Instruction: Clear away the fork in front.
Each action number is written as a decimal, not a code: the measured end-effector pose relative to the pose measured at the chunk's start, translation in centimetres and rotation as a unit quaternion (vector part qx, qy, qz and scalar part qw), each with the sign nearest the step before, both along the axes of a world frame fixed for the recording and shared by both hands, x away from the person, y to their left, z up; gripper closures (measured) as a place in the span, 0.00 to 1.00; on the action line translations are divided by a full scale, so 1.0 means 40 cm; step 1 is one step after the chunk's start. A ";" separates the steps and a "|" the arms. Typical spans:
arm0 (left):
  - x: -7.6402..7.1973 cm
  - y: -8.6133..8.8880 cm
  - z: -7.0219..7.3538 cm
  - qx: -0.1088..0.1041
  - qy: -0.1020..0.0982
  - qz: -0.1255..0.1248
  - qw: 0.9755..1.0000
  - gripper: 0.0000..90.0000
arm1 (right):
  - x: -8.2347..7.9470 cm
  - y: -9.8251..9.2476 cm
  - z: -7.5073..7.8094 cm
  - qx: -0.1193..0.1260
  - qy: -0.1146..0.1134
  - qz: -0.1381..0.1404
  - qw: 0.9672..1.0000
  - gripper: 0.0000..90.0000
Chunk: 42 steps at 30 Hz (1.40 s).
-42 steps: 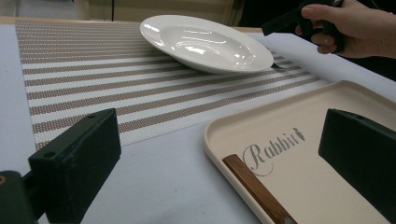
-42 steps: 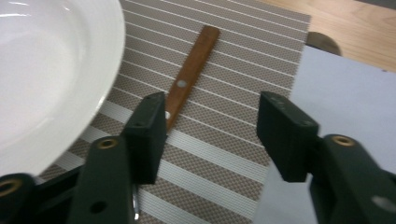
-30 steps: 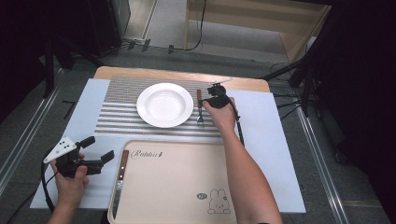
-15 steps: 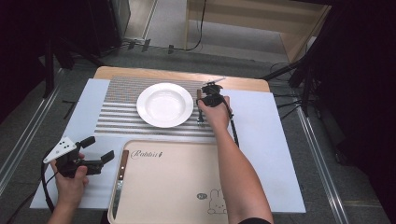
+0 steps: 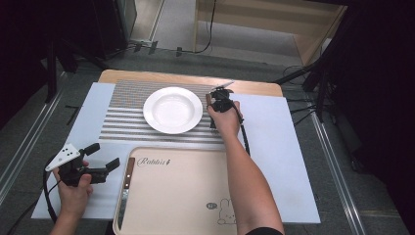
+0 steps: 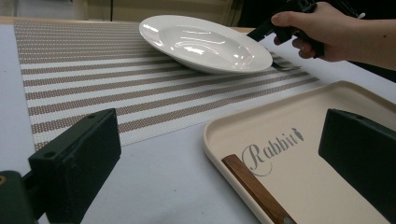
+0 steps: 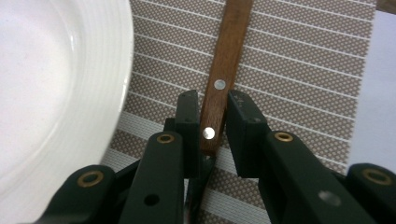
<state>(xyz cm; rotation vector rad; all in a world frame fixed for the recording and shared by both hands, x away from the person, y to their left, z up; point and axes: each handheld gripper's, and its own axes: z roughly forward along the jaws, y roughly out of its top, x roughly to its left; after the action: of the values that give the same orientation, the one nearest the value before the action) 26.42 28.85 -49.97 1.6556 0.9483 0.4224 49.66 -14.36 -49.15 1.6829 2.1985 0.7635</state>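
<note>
One wooden-handled fork (image 7: 219,88), two silver rivets, slim brown handle

White plate (image 5: 172,109); brown-and-white striped placemat (image 5: 122,122); cream tray (image 5: 186,196); brown wooden handle (image 7: 224,70).

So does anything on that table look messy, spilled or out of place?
Nothing stands out. The white round plate sits upright on the striped woven placemat, a wooden-handled utensil lies beside it between the right gripper's jaws, and another wooden-handled utensil lies in the cream tray.
</note>
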 end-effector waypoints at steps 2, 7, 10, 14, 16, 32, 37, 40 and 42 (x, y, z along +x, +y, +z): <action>0.000 0.000 0.000 0.000 0.000 0.000 1.000 0.00 | 0.000 -0.007 0.002 -0.005 0.001 0.000 1.000 0.83; 0.000 -0.001 0.000 0.001 0.000 0.000 1.000 0.00 | 0.003 -0.008 -0.007 -0.018 0.002 0.009 1.000 0.80; 0.000 0.000 0.000 0.001 -0.001 0.000 1.000 0.00 | 0.001 0.003 -0.009 -0.032 -0.005 0.006 0.999 0.79; 0.000 -0.002 0.000 0.002 0.000 0.000 1.000 0.00 | 0.004 0.010 -0.007 -0.041 0.000 0.002 0.999 0.80; -0.001 -0.002 0.000 0.003 0.001 0.000 1.000 0.00 | 0.005 0.009 -0.005 -0.039 0.005 0.001 0.999 0.82; 0.000 -0.004 0.000 0.005 0.002 -0.002 1.000 0.00 | 0.006 0.030 0.004 -0.078 0.020 0.005 0.997 0.84; 0.001 -0.004 0.000 0.005 0.002 -0.002 1.000 0.00 | 0.002 0.023 0.001 -0.066 0.013 0.003 0.998 0.85; 0.002 -0.003 0.000 0.003 0.002 -0.002 1.000 0.00 | 0.001 0.020 0.000 -0.063 0.010 0.006 0.998 0.85; 0.002 -0.004 0.000 0.004 0.002 -0.003 1.000 0.00 | -0.003 0.014 -0.001 -0.053 0.007 0.005 0.999 0.85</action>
<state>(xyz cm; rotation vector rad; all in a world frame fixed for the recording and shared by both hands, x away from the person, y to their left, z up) 26.51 28.71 -49.98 1.6657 0.9465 0.4194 49.56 -13.79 -49.19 1.6323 2.2165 0.6260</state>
